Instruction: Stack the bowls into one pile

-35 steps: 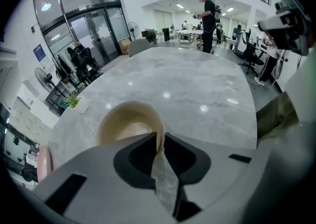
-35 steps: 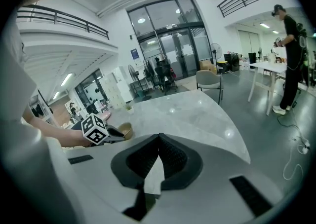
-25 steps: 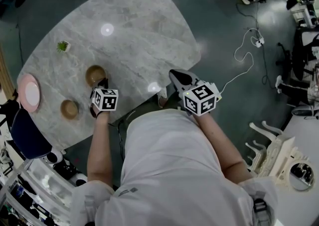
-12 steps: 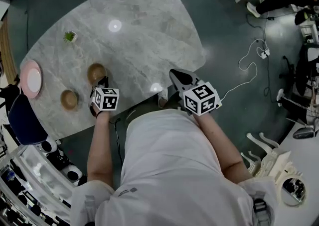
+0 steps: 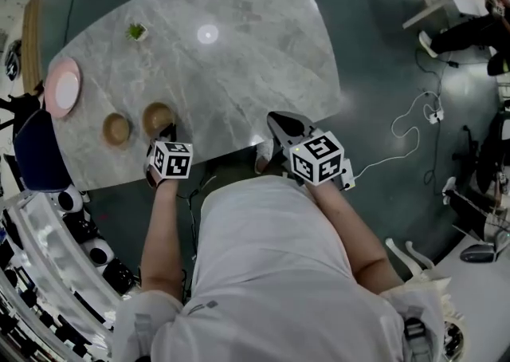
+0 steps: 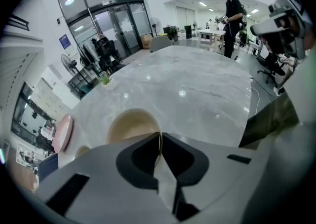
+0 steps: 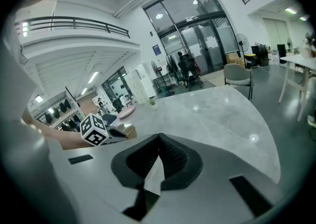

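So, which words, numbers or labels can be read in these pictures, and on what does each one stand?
No text can be read.
Blue sign on the glass wall: too small and blurred to read.
Left marker cube and right marker cube: only black-and-white square patterns, no letters or numbers.

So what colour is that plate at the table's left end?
The plate is pink with a whitish centre; the head view shows it best.

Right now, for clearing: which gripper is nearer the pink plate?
Left. The left gripper grips a bowl near the pink plate; the right gripper hangs far along the table edge.
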Demonstrator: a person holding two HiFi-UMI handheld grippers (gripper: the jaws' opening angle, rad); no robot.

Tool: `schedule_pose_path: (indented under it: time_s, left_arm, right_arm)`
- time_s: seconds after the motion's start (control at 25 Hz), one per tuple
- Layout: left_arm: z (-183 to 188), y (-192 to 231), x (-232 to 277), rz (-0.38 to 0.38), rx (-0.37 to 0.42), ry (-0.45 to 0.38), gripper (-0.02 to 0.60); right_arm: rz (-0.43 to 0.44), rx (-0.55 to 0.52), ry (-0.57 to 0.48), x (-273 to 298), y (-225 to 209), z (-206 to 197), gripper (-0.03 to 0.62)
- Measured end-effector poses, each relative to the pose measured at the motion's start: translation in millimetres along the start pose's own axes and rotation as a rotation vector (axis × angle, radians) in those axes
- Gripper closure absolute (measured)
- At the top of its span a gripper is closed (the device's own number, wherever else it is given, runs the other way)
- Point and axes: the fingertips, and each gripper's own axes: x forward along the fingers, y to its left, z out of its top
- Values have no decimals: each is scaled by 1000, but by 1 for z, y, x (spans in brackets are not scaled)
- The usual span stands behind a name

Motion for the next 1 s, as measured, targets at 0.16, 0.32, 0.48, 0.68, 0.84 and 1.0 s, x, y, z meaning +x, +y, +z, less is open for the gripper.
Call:
schedule_pose_path:
  time_s: [0.16, 0.32, 0.48, 0.68, 0.84, 1.0]
  left_arm:
    - [-20, -2, -16, 41, -40, 14, 560]
    - [-38, -2, -31, 76, -96, 22, 560]
    - [-55, 0, -46, 111, -150, 30, 561]
    - [-75, 6, -63, 142, -199, 35, 561]
    - [-97, 20, -74, 167, -219, 37, 560]
    - [-113, 37, -80, 180, -222, 32, 560]
  right_arm:
    - [73, -27, 19, 7, 16, -3, 586]
    - [150, -78, 39, 16, 36, -3, 586]
    - [210, -115, 58, 24, 55, -3, 586]
    - [250, -143, 83, 35, 72, -5, 586]
    - [276, -165, 100, 47, 95, -9, 586]
    - [283, -181, 111, 60, 114, -10, 586]
